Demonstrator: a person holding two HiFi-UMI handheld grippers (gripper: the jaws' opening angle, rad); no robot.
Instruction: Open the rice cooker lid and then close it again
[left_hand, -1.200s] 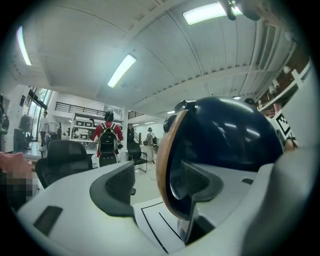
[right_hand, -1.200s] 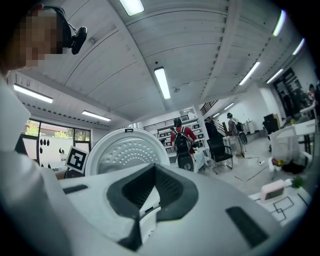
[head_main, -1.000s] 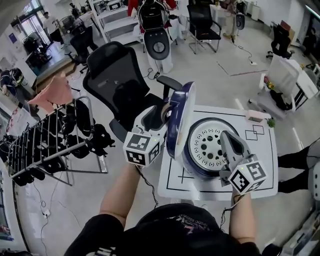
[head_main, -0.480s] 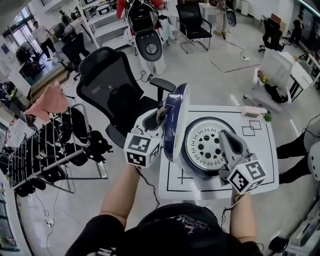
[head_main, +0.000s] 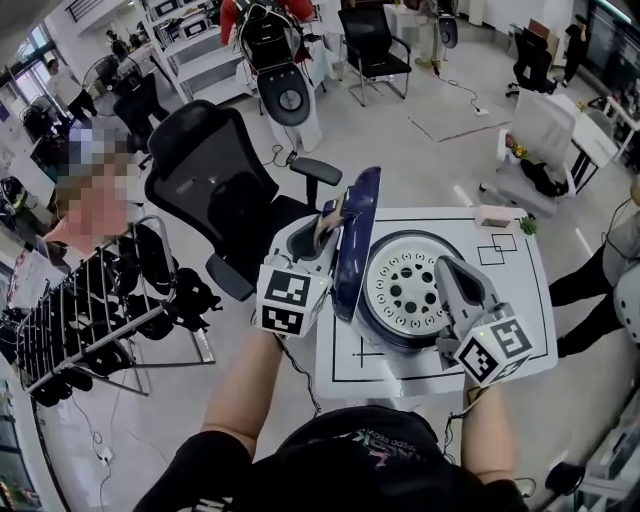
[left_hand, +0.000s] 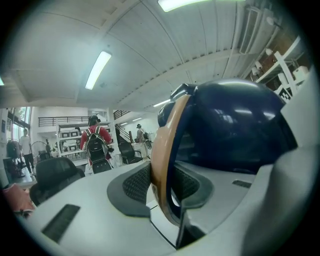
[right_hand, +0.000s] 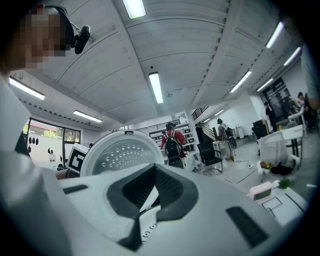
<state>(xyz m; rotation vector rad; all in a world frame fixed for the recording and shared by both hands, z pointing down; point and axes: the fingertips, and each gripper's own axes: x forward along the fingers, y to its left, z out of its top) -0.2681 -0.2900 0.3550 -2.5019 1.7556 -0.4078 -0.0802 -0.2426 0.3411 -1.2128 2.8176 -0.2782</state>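
The rice cooker (head_main: 400, 338) is dark blue and stands on the white table (head_main: 525, 335). Its lid (head_main: 356, 235) is raised on edge at the cooker's left side. To the right of the lid shows a white perforated plate (head_main: 405, 288), which rises at the left of the right gripper view (right_hand: 122, 152). My left gripper (head_main: 325, 228) is shut on the lid's tan rim (left_hand: 161, 150), with the blue dome (left_hand: 235, 125) to its right. My right gripper (head_main: 452, 272) rests shut and empty at the cooker's right front, its jaws (right_hand: 150, 197) closed together.
The table carries black marked lines and a pink block (head_main: 495, 215) at its far right corner. A black office chair (head_main: 215, 190) stands just left of the table. A rack of dark items (head_main: 90, 310) is further left. A person's legs (head_main: 600, 290) are at the right.
My left gripper has shifted slightly at the lid's rim. The lid still stands raised. My right gripper has kept still.
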